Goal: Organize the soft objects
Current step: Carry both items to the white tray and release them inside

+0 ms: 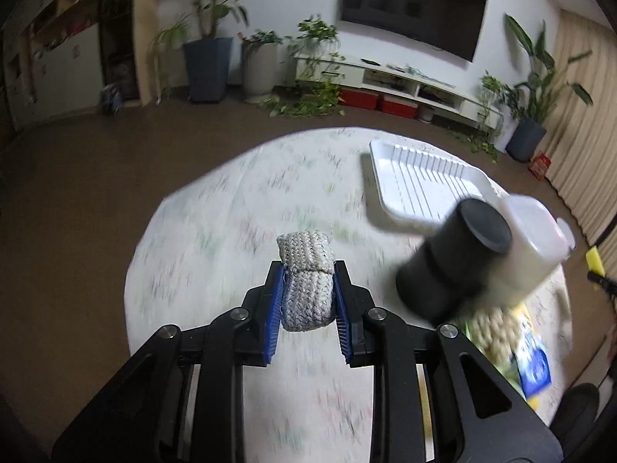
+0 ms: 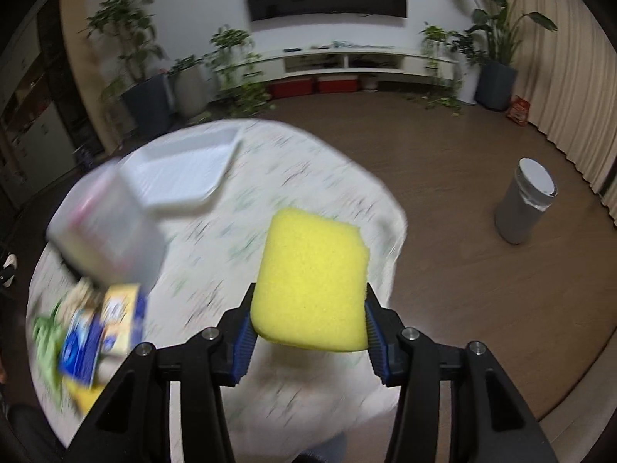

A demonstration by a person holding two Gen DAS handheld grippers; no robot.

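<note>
So on the left side, the left claw is clamped on a rolled-up grey knitted cloth, pads pressed into both sides of it, and it's held up in the air over the round surface with the patterned cover. Nothing's been set down there yet.

Moving right across the surface, there's a white ribbed tray sitting near the far edge, and as far as I can see it's got nothing in it. My guess is that's where the soft stuff is meant to go, but that's a guess. In front of it stands a translucent container with a dark lid, pretty blurred, and below that a messy pile of packets, blue, yellow and green, too smeared to say what they are.

Over on the right, the right claw is squeezing a yellow sponge by its lower edge, most of the sponge sticking out past the fingertips. It's also up in the air, above the near-right part of the surface, well apart from the tray.

So progress-wise: both soft things are picked up, neither is placed. I'd call it roughly the midpoint, carrying stage. What's left is getting cloth and sponge over to the tray and letting go. Everything's motion-blurred, so things look to be moving fast.
</note>
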